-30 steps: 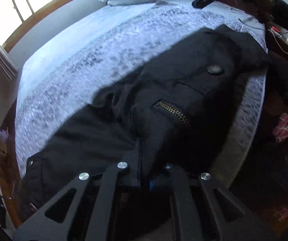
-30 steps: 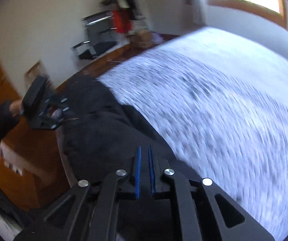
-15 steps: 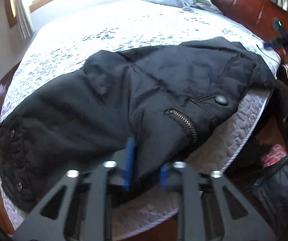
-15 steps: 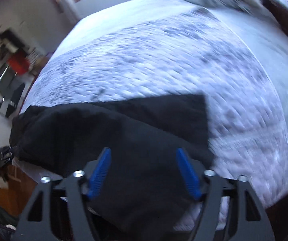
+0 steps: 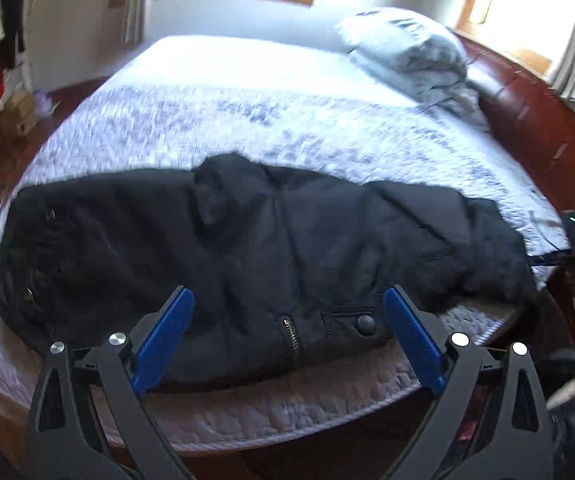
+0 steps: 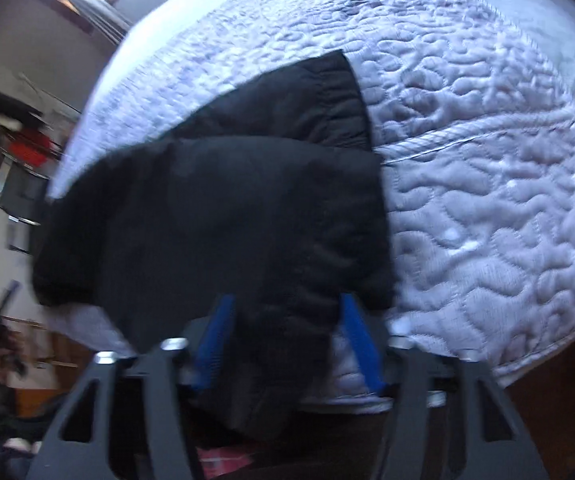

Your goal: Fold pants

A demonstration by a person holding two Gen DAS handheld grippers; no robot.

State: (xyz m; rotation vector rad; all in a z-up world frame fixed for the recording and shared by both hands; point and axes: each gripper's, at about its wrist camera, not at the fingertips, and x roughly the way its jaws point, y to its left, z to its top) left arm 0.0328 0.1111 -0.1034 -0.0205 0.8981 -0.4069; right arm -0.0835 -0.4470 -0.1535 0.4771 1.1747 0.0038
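Black pants (image 5: 271, 248) lie stretched across the near edge of the quilted bed (image 5: 247, 92), with the zipper (image 5: 290, 334) and button (image 5: 366, 325) toward me. My left gripper (image 5: 289, 292) hovers over the waist. Its jaws are opening wide and the blue pads (image 5: 163, 336) touch nothing. In the right wrist view the pants' leg ends (image 6: 247, 208) drape over the bed's edge (image 6: 487, 352). My right gripper (image 6: 287, 312) straddles a hanging fold and its jaws are closing. White quilt still shows between the fabric and the right pad (image 6: 361, 344).
A grey pillow and bundled bedding (image 5: 407, 52) lie at the far right of the bed, next to a dark red wooden frame (image 5: 527, 108). A cardboard box (image 5: 19, 116) sits on the floor at left. Windows glare behind.
My left gripper let go of the waist fabric and spread wide. My right gripper swung across to the leg ends, opened, and now narrows around a fold.
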